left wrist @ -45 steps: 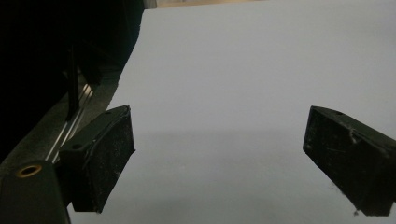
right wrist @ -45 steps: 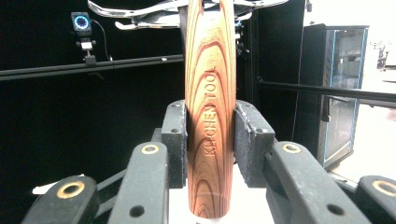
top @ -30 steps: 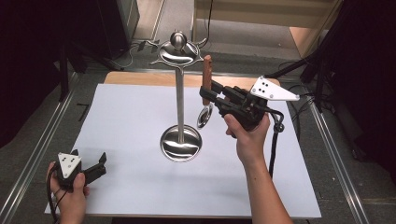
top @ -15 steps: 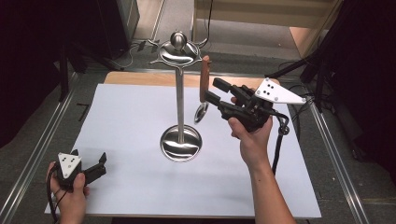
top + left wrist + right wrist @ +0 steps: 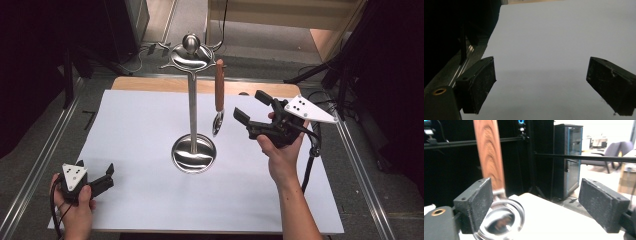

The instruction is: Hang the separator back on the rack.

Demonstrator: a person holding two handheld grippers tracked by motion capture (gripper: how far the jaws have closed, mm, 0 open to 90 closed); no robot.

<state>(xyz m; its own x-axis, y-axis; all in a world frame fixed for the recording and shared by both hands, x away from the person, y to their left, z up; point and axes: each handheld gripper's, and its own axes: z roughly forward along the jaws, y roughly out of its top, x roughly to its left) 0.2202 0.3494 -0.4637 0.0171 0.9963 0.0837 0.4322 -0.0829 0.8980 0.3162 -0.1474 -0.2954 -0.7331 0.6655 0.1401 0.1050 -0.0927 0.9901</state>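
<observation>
Right gripper (image 5: 248, 107) wide open, empty, just beside wooden-handled utensil (image 5: 219, 95) hanging from steel stand (image 5: 193, 100) (no contact). Left gripper (image 5: 109, 177) wide open, empty, low over white table (image 5: 140, 200).

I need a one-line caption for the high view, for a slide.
Open right gripper beside a wooden-handled utensil hanging from a steel stand; open left gripper low over the white table.

One stand (image 5: 193, 100), one utensil (image 5: 219, 95) (wooden handle), two claws.
</observation>
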